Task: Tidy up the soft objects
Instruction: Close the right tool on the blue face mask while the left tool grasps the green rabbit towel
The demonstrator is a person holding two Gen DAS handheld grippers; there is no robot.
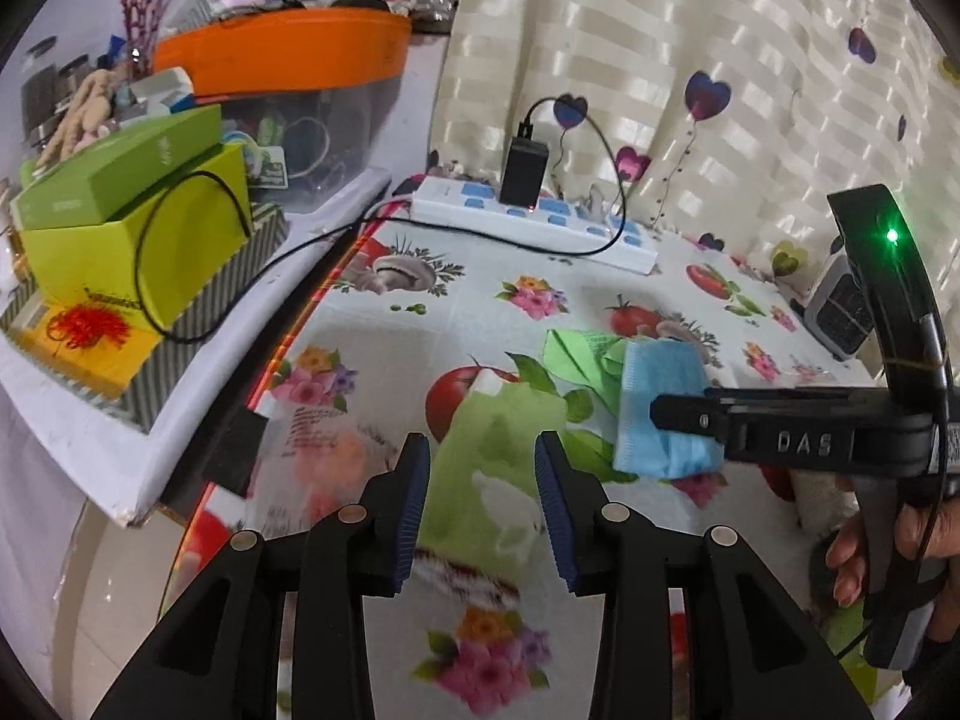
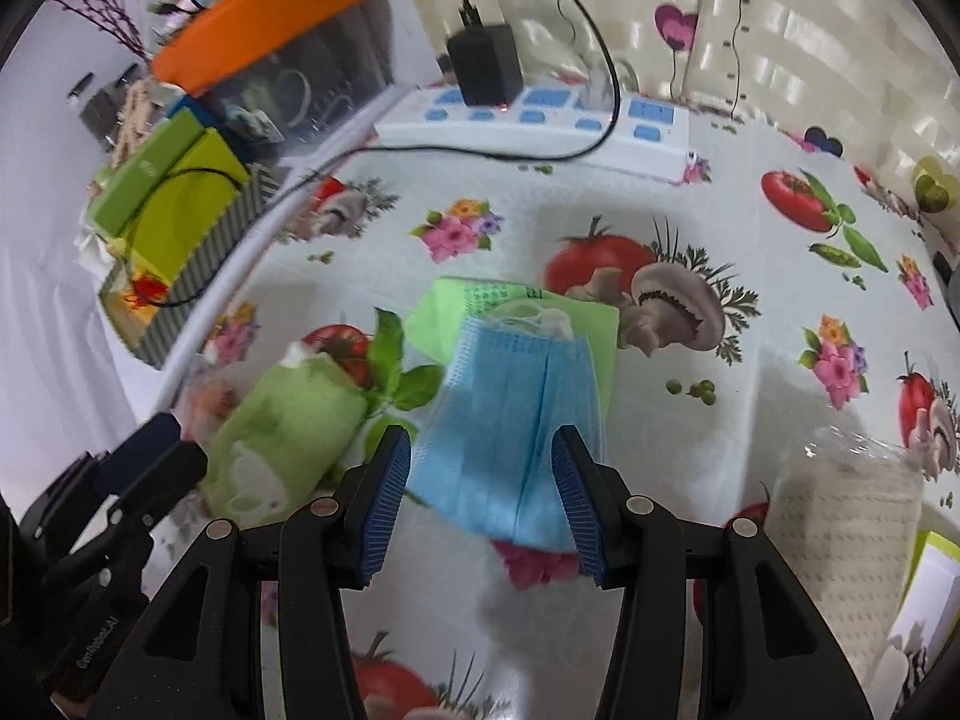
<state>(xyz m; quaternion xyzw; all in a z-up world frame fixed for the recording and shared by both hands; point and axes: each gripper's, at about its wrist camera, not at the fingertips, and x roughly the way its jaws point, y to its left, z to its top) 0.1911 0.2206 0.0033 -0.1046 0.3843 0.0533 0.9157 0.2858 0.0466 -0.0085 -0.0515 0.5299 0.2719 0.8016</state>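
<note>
Left gripper [image 1: 483, 480] nearest the lens in the left wrist view: blue ribbed fingers [image 1: 414, 510] stand moderately apart, nothing pinched. Between and beyond them lies a green towel [image 1: 498, 468] with a white print, flat on the counter [image 1: 420, 324], blurred at its near end. Cannot tell whether the fingertips touch the cloth.

Right gripper [image 2: 480, 501] in its own view: fingers wide, straddling the near part of a blue pleated face mask [image 2: 516, 420]. The pads flank the mask's edges; no pinch can be made out. From the left wrist view the right gripper [image 1: 660, 411] comes in from the right edge, seen side-on, lying over the same blue mask [image 1: 660, 408], with a hand [image 1: 876, 546] on its handle below a green indicator light [image 1: 892, 236].

Mask rests partly on a light green printed sheet [image 2: 474, 306]; mask's white ear loops bunch at the far end. Green towel [image 2: 288, 426] lies just left of the mask, the two near but apart. A cream knitted cloth [image 2: 852, 546] in clear wrap sits at the lower right of the right wrist view.

Counter carries an oilcloth printed with tomatoes, mushrooms, flowers. At its far edge: white power strip [image 1: 540, 222] with a black adapter [image 1: 525, 171] plugged in. Off to the left, a shelf with stacked lime-green boxes [image 1: 144, 228] and an orange-lidded tub [image 1: 282, 54].
</note>
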